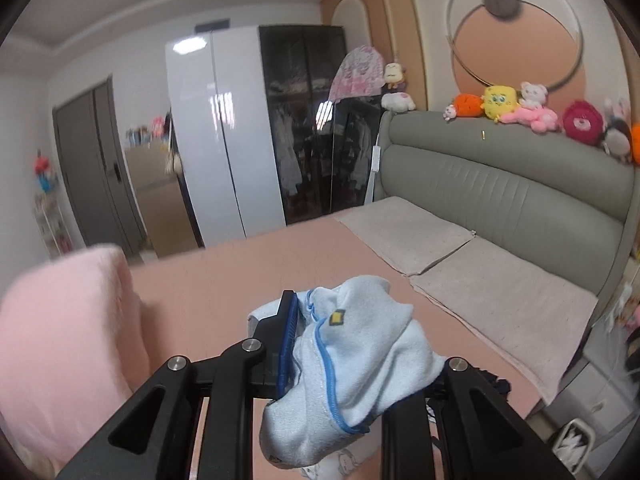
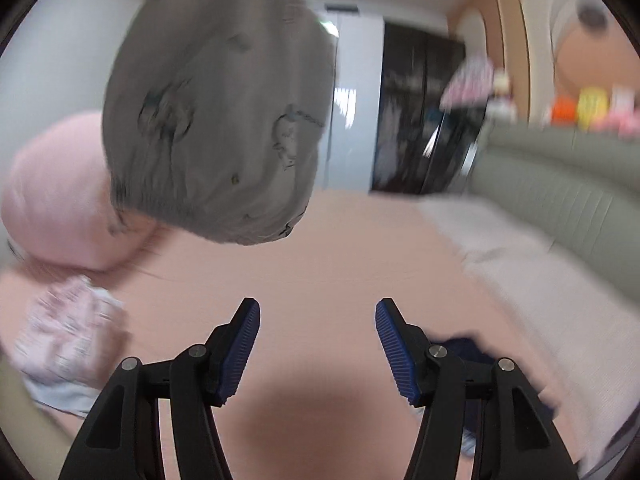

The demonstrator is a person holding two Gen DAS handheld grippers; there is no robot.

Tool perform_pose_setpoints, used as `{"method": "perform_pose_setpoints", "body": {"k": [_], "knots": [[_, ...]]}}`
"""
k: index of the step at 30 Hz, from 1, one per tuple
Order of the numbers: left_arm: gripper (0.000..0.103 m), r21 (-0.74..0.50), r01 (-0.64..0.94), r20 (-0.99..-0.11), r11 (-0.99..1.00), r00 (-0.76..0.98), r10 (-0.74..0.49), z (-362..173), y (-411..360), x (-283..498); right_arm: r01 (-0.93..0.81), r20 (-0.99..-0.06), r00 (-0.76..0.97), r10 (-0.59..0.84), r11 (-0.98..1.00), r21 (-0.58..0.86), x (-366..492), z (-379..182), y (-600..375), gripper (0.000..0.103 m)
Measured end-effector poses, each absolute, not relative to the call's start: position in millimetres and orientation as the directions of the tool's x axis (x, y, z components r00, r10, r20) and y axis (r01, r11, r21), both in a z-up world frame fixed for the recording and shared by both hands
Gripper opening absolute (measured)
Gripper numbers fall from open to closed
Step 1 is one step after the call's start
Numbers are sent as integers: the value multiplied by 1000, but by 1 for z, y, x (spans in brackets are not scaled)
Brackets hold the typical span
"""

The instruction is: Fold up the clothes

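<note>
Pink bed [image 1: 240, 280] lies under my tools. My left tool [image 1: 320, 344] pinches a light blue garment [image 1: 352, 360]. My right tool [image 2: 318, 344] gapes wide, holding nothing; grey cloth [image 2: 216, 120] hangs ahead of it.

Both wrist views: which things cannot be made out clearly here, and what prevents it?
- Left gripper, left wrist view: the bunched light blue cloth with blue trim hides its right finger.
- Hanging grey cloth, right wrist view: the top edge cuts it off, so what holds it is unseen.
- Pink patterned cloth, right wrist view: motion blur hides its pattern.
- Dark blue item, right wrist view: mostly behind the right gripper.
</note>
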State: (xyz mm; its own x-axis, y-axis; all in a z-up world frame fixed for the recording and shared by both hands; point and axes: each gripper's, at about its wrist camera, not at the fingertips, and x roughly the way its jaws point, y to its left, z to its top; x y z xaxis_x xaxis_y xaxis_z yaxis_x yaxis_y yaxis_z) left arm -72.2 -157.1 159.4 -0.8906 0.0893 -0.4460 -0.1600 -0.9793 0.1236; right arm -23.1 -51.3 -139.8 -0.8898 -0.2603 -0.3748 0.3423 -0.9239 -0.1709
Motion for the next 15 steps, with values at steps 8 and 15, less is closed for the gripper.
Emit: {"method": "perform_pose_setpoints", "body": {"k": [8, 15], "knots": [[19, 183, -166, -444, -969, -893, 70, 179, -146, -65, 187, -241, -966, -95, -899, -395, -14, -142, -82, 61], [19, 157, -198, -472, -968, -875, 102, 183, -143, -63, -2, -38, -999, 26, -849, -529, -17, -147, -105, 67]]}}
